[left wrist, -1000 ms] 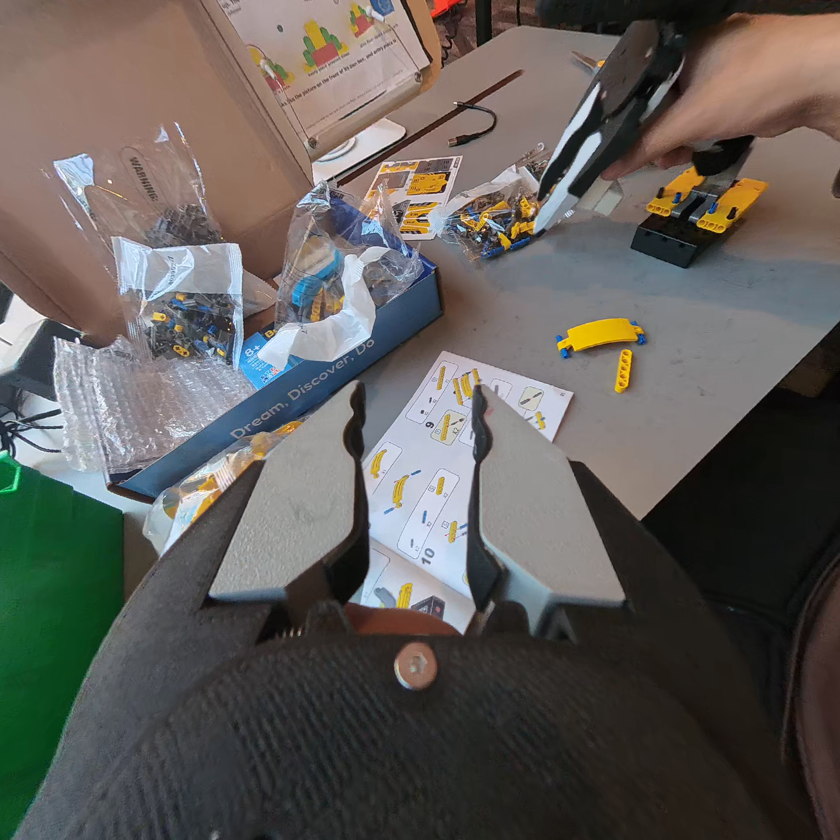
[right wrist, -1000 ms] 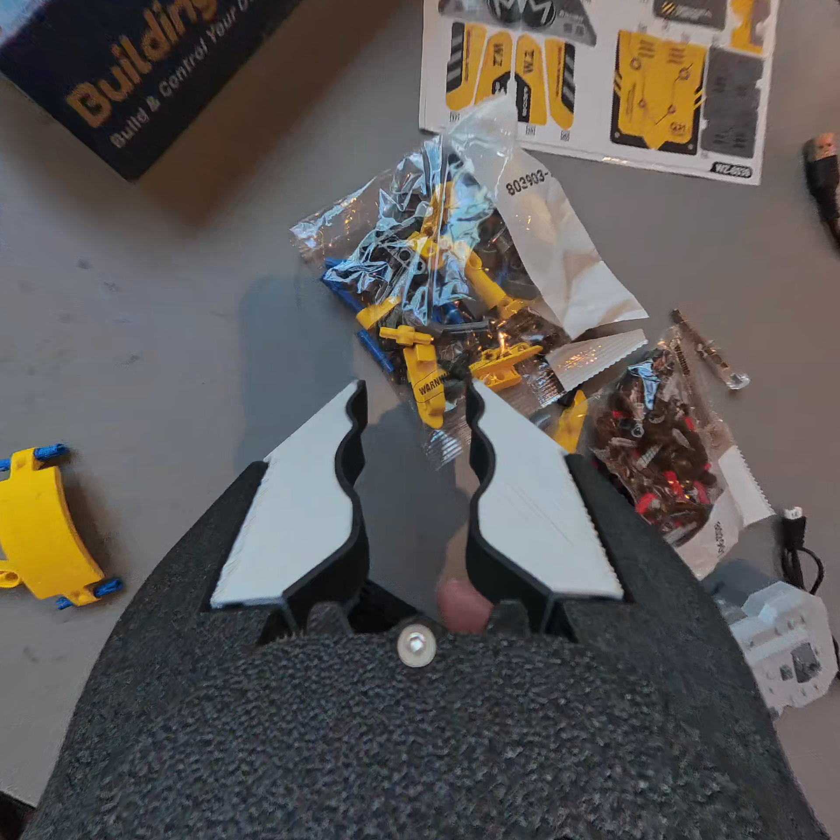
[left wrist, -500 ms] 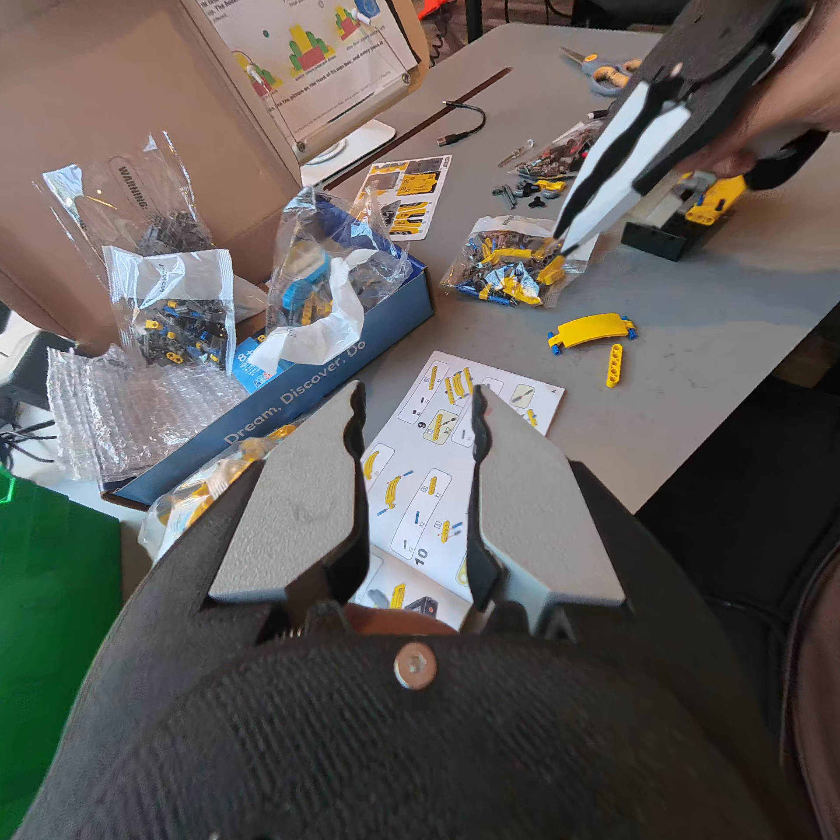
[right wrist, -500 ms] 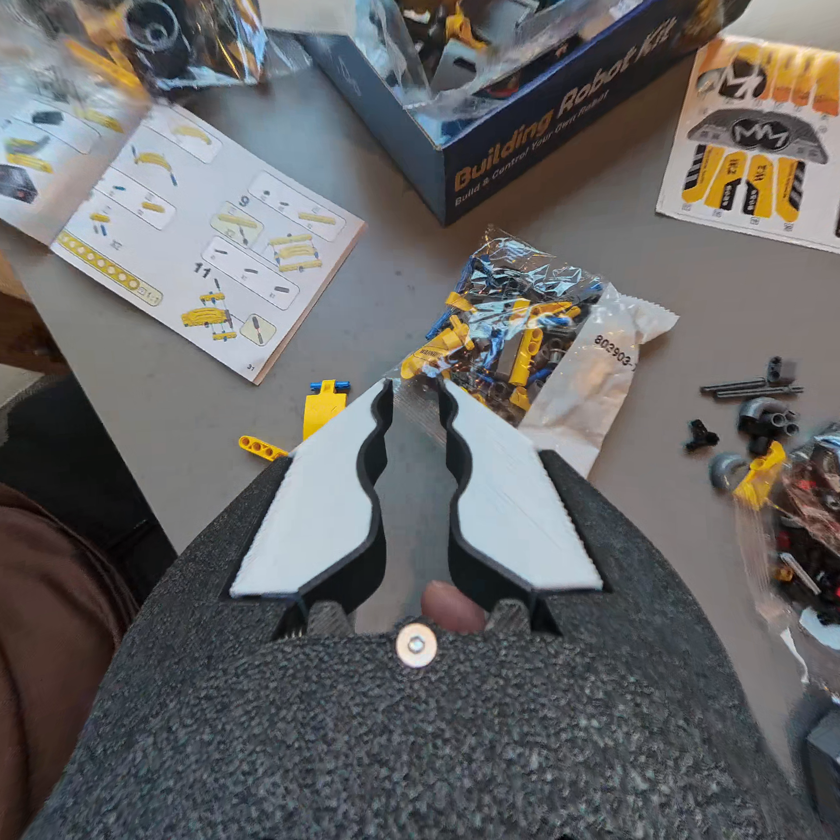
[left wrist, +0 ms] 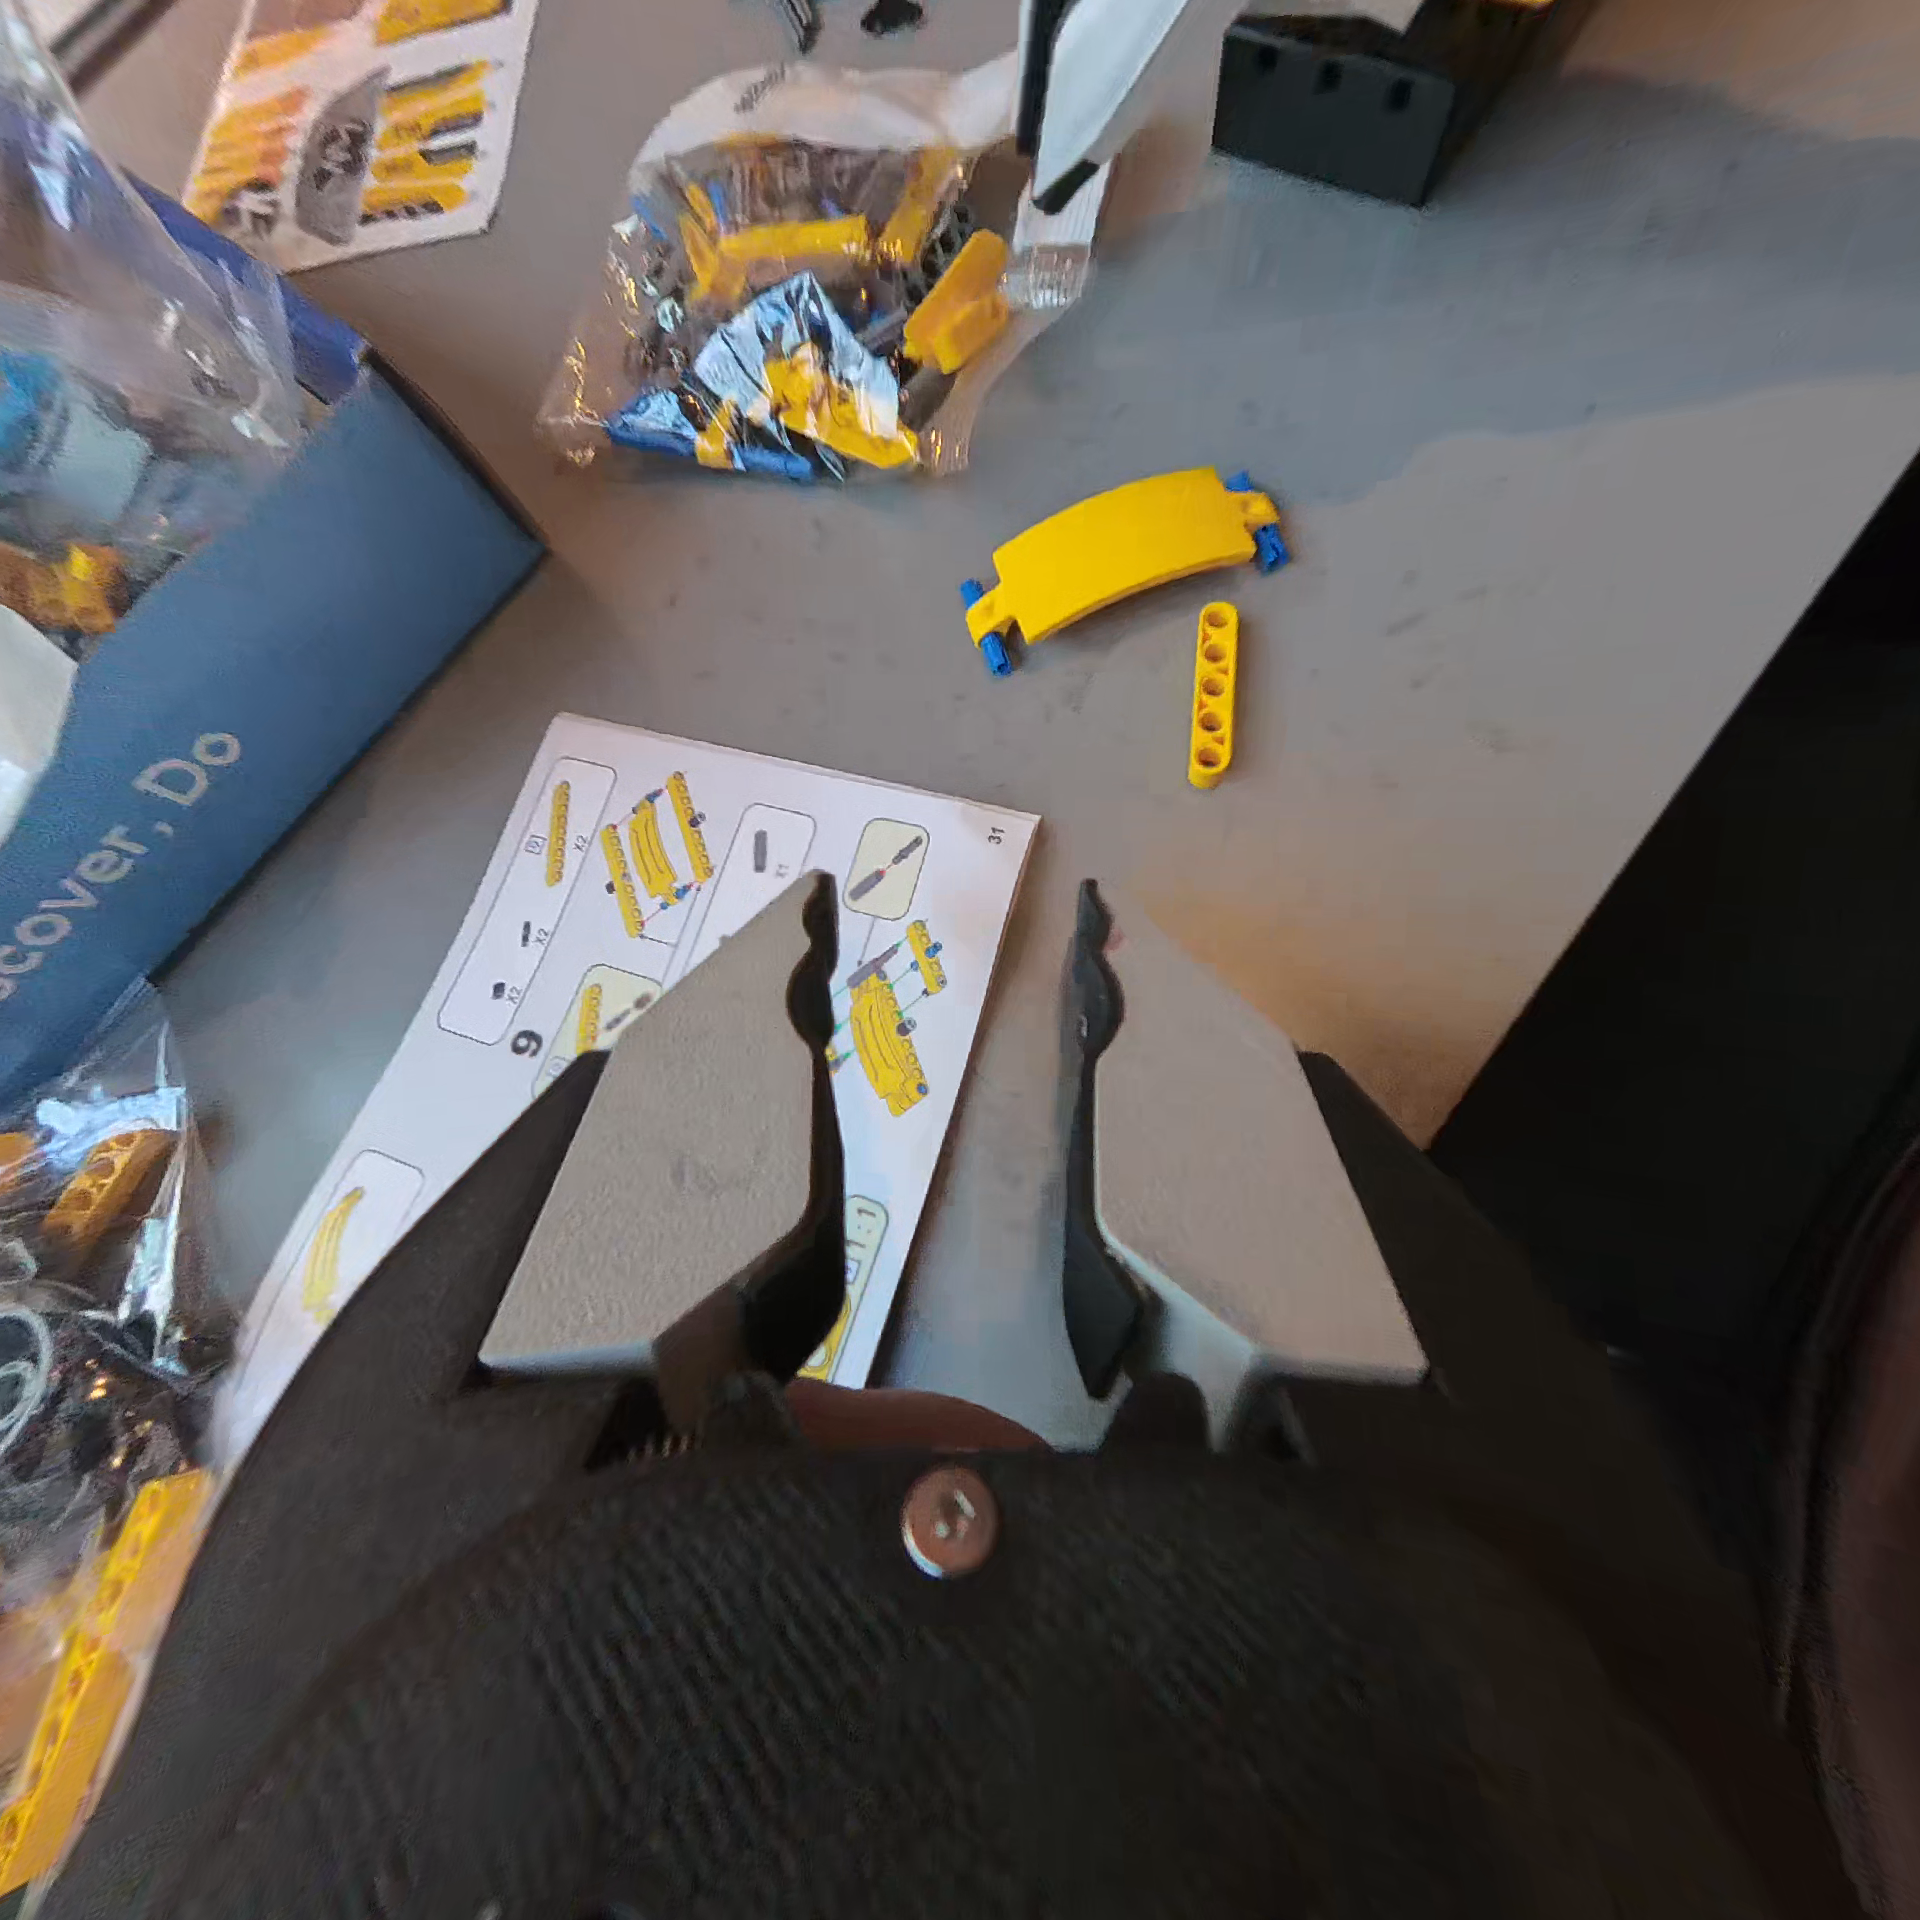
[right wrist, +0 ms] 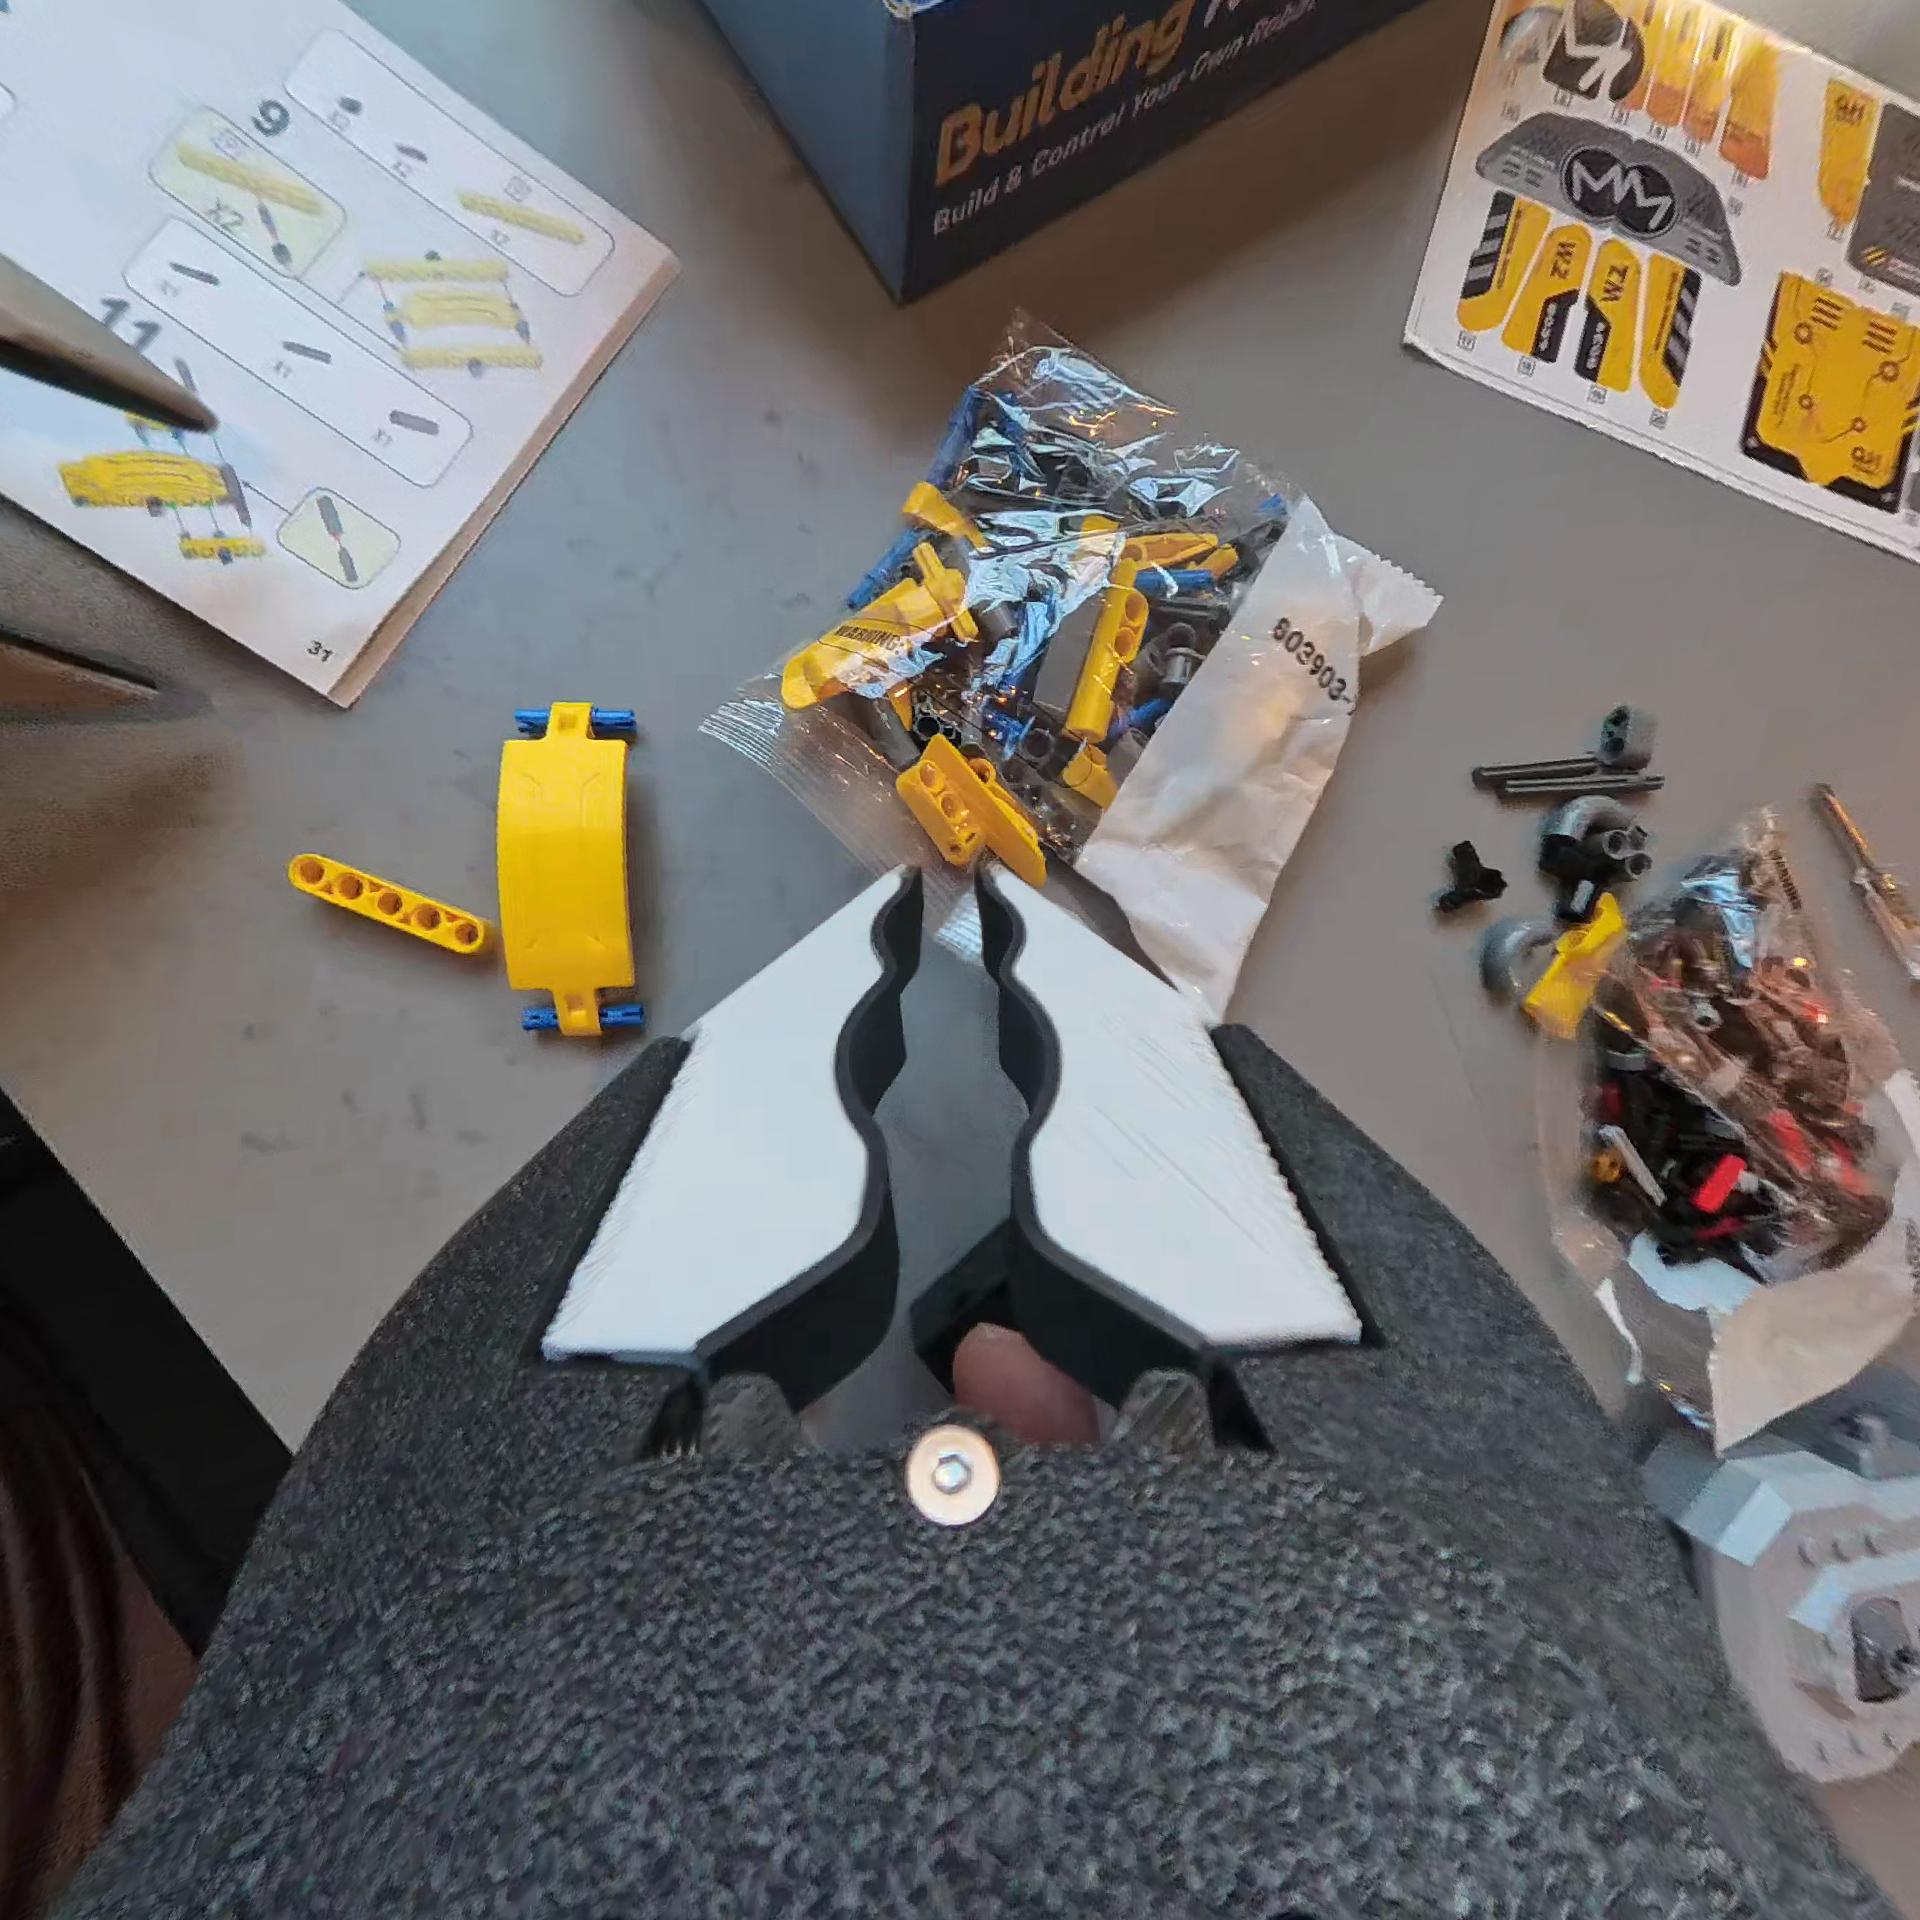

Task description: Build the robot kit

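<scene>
One clear bag of yellow and blue parts lies slantwise; the right gripper pinches its edge, nearly closed. The left gripper gapes empty.

Left wrist view: low, oblique, looks forward over counter. Right wrist view: steep, looks down, close. Both share clear parts bag, instruction booklet, curved yellow panel.
</scene>
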The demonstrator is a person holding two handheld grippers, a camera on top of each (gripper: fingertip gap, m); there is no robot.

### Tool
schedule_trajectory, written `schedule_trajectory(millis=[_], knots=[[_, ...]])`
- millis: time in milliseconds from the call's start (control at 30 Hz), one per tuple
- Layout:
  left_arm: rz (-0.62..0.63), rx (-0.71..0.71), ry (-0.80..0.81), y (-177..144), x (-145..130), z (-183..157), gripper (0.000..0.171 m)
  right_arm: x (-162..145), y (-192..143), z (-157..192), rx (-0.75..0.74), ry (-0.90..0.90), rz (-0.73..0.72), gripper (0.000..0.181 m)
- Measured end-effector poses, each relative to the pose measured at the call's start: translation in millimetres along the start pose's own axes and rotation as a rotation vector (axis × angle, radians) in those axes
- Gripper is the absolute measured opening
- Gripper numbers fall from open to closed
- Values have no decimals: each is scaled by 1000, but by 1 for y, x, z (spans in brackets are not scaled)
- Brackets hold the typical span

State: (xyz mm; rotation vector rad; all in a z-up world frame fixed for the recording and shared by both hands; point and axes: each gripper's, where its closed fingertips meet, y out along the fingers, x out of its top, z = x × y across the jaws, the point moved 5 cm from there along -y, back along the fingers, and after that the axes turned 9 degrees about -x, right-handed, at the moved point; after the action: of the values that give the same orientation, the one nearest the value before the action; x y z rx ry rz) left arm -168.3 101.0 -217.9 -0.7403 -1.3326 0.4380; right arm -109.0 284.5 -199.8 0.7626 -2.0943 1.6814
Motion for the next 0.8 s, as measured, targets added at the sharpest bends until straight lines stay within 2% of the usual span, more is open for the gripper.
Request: schedule_trajectory(millis=[67,167,300,433,667,800], knots=[[28,-6,-20,7,-9,2,43,0,7,8,41,28,8,14],[-21,-69,-82,12,-12,0,34,4,16,12,26,52,-1,24],[-27,-108,-127,11,-13,2,39,20,20,21,62,111,-91,37],[-21,-100,-96,11,-13,-1,41,20,22,19,51,137,-106,31],[-21,-79,-74,13,-10,-4,43,24,-12,-9,-120,66,-136,33],[-23,-76,-24,15,-8,-10,37,28,-39,-27,-126,120,-206,33]])
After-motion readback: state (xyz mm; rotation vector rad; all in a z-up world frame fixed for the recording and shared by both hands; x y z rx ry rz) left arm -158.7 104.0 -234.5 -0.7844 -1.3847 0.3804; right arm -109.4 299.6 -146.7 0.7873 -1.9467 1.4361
